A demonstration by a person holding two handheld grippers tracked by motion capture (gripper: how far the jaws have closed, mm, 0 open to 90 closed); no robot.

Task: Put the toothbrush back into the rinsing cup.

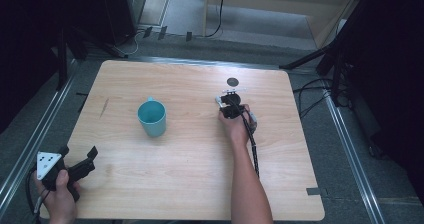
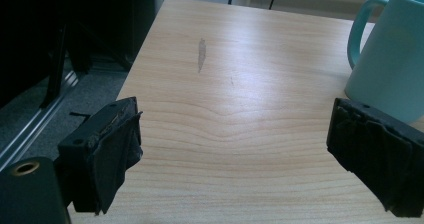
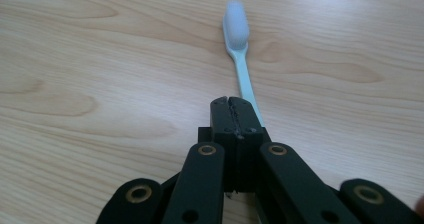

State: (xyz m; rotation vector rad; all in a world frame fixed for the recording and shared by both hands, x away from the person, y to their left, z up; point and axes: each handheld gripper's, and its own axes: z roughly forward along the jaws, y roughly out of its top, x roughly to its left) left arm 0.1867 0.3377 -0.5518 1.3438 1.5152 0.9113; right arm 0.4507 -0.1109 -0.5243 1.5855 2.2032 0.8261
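Resting at the near left corner of the table (image 1: 200, 184), the left hand-held gripper (image 1: 82, 165) has its jaws spread wide with nothing between them; in its own view the wood lies bare between the pads and the mug (image 2: 395, 54) stands just past the right jaw. Farther in, the teal mug (image 1: 152, 117) sits upright left of the table's middle, handle at its far side. Beyond it and to the right, the right hand-held gripper (image 1: 231, 105) is pressed down near the far edge, its jaws closed tight on the handle of a white toothbrush (image 3: 239, 49), which lies flat on the wood with its bristle head pointing away from the jaws. A small dark disc (image 1: 232, 81) lies just past it. The step in hand looks like the grasp of the toothbrush, seemingly secured but not yet lifted. The next move probably calls for raising it clear without letting it pivot in the jaws, then carrying it left toward the mug and tipping it upright over the rim.
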